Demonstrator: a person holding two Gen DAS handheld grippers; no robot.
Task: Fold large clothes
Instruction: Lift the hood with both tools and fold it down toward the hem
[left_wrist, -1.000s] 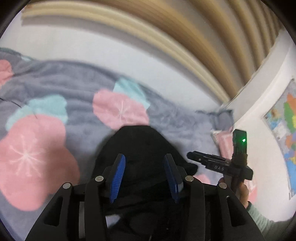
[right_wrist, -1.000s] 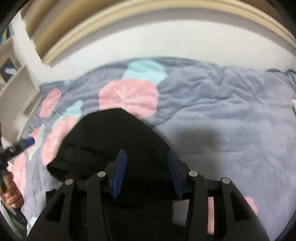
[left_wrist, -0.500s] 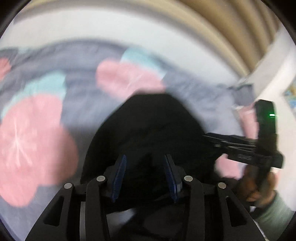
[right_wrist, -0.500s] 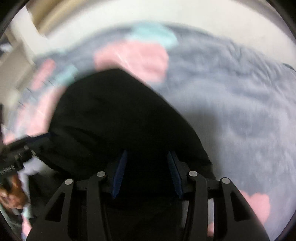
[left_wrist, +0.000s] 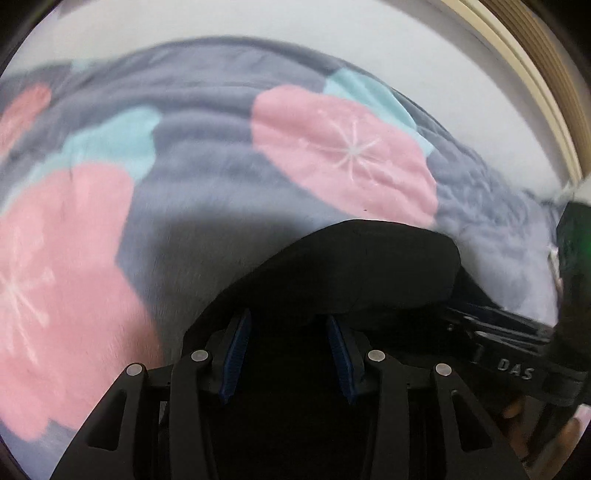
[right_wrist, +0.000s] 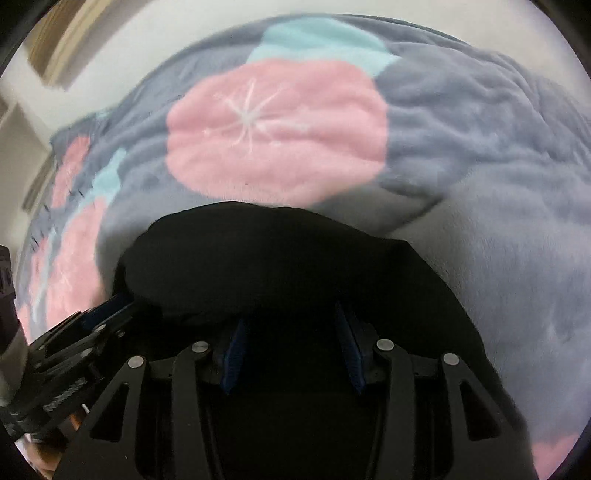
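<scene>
While the black garment (left_wrist: 354, 266) drapes over a flowered blanket (left_wrist: 207, 206), 2 grippers, left gripper (left_wrist: 284, 350) and right gripper (right_wrist: 291, 354), pinch its bunched edge, jaws part-closed. Soft, limp, light; best held at corners.

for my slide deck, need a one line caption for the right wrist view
Right gripper holding a black fabric garment over a grey fleece blanket with pink flowers.

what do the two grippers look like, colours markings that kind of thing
Both are matte black plastic linkages with silver pivot pins and triangular cut-outs in the outer arms. The left gripper and right gripper each carry two fingers faced with ribbed blue pads. Seen from the left wrist view, the right gripper's body shows white "DAS" lettering and a green light on its upright part. No sleeve shows clearly.
</scene>
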